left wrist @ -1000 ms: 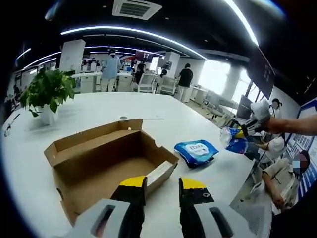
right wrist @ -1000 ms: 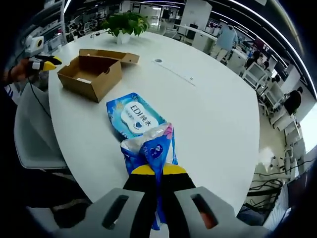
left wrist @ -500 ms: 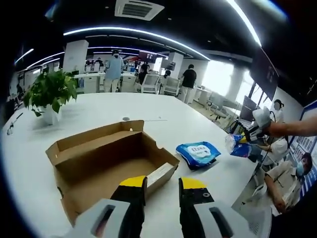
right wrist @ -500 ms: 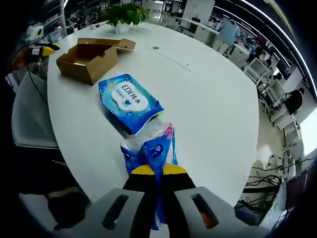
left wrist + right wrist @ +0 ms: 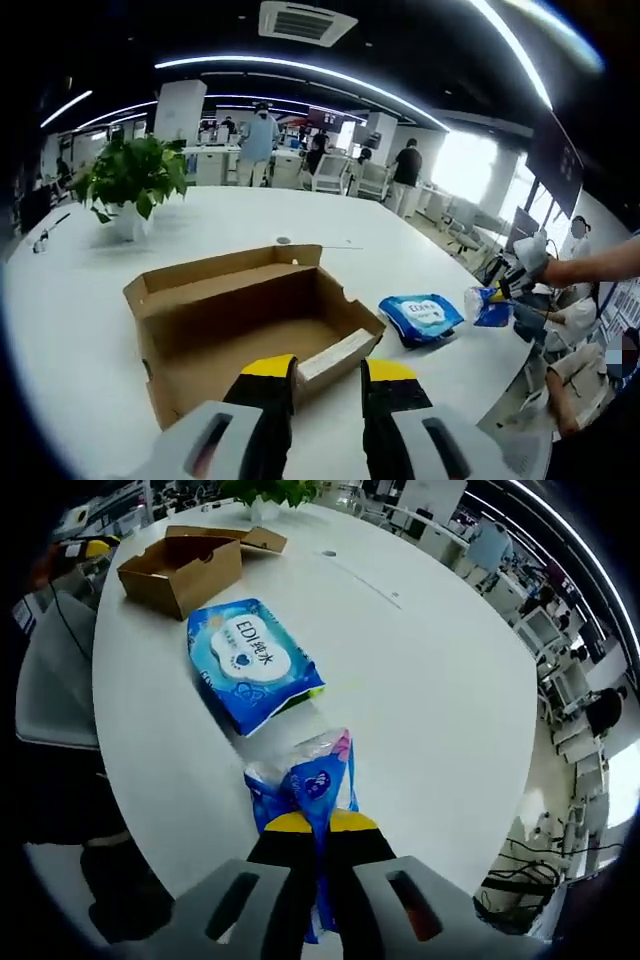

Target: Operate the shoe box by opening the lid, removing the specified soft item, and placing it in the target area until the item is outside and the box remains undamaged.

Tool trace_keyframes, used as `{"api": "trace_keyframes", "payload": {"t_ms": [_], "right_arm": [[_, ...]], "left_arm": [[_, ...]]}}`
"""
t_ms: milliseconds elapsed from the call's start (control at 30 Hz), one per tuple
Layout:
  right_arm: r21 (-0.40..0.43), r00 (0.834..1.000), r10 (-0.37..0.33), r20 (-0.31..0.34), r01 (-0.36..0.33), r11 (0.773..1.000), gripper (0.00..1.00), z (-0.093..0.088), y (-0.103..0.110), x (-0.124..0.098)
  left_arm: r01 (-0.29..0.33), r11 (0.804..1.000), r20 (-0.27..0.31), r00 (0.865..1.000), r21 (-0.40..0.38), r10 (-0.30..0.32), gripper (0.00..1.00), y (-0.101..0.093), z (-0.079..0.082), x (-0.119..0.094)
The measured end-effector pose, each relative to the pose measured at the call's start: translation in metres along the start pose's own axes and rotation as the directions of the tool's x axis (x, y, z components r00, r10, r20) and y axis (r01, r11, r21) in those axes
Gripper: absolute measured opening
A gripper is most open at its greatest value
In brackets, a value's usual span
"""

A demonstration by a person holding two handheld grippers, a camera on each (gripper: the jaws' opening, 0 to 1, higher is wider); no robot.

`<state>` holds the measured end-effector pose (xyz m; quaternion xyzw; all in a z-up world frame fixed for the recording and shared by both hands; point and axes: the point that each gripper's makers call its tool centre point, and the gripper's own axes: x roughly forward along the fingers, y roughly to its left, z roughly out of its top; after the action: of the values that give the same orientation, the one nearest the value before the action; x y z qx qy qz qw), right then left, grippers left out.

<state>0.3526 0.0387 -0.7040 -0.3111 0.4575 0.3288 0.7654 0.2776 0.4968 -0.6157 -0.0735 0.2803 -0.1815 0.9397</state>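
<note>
- Your right hand-held gripper (image 5: pixel 318 825) is clenched on a blue pack (image 5: pixel 303 780), lifted over the tabletop (image 5: pixel 430 700) near its edge.
- Your left hand-held gripper (image 5: pixel 328 372) is released, jaws apart with nothing between them, just short of the box's near wall.
- Box (image 5: pixel 255 325) sits open on the tabletop, lid flap folded back; a white slip lies inside at the right corner.
- Wipes pack (image 5: pixel 250 662) lies flat beyond the held pack, between it and the box.
- Potted plant (image 5: pixel 135 180) stands far behind the box.
</note>
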Motion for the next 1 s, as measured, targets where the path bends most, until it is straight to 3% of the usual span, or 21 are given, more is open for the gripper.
{"api": "trace_keyframes", "payload": {"t_ms": [100, 300, 433, 800, 1000], "right_arm": [[-0.062, 1.000, 0.004, -0.028, -0.006, 0.998, 0.00, 0.001, -0.002, 0.007], [-0.097, 0.999, 0.031, -0.038, -0.035, 0.995, 0.00, 0.010, -0.004, 0.019], [-0.187, 0.997, 0.045, -0.070, -0.057, 0.981, 0.01, 0.015, -0.003, 0.027], [-0.250, 0.994, 0.079, -0.075, -0.096, 0.964, 0.02, 0.030, 0.000, 0.042], [-0.339, 0.991, 0.084, -0.103, -0.114, 0.934, 0.02, 0.030, 0.002, 0.046]], "left_arm": [[-0.024, 1.000, 0.002, 1.000, -0.013, 0.024, 0.25, 0.004, -0.002, -0.004], [-0.055, 0.998, 0.007, 0.998, -0.035, 0.055, 0.25, 0.008, -0.005, -0.010], [-0.066, 0.997, 0.006, 0.998, -0.042, 0.067, 0.25, 0.009, -0.006, -0.011], [-0.077, 0.996, 0.015, 0.997, -0.044, 0.078, 0.25, 0.006, 0.000, -0.009], [-0.083, 0.995, 0.015, 0.996, -0.046, 0.084, 0.25, 0.006, 0.000, -0.010]]}}
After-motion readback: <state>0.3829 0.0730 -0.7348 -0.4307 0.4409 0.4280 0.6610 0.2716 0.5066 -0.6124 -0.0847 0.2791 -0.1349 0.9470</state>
